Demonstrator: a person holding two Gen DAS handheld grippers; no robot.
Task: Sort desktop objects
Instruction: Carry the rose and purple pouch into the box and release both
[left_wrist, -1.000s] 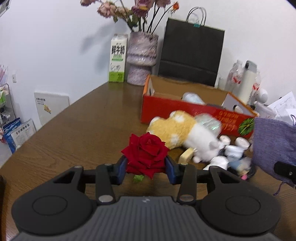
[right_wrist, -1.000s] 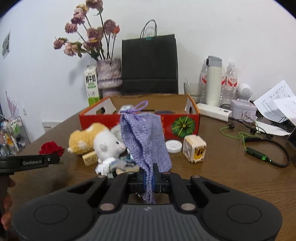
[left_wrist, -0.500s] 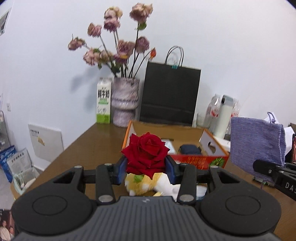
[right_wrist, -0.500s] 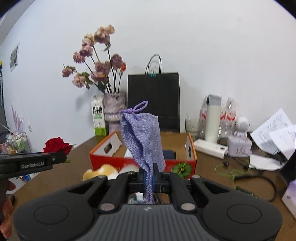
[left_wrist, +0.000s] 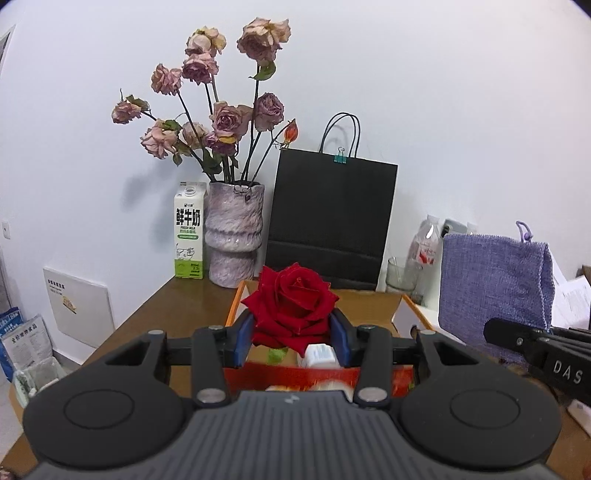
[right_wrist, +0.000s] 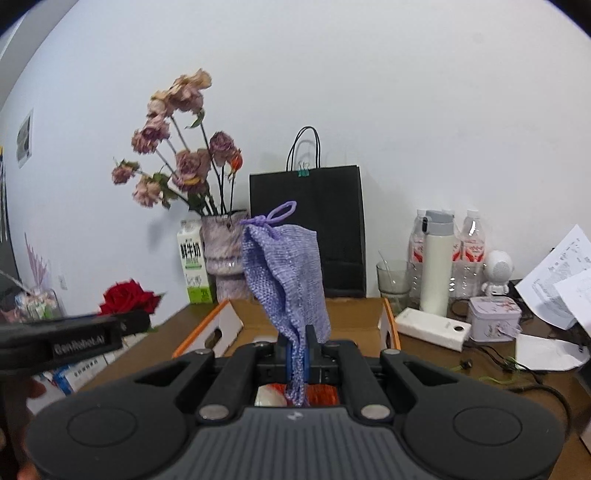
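Two loads are up now: your left gripper (left_wrist: 291, 338) pinches the red rose (left_wrist: 291, 308) by its head; your right gripper (right_wrist: 297, 360) is pressed tight on the purple pouch (right_wrist: 286, 273); a second ago both hung low by the plush toy, now they ride above the orange box (right_wrist: 354, 317); lowering into it looks next.

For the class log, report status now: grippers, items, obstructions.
Left gripper shut on red rose. Right gripper shut on purple pouch. Open cardboard box ahead, nothing blocking.
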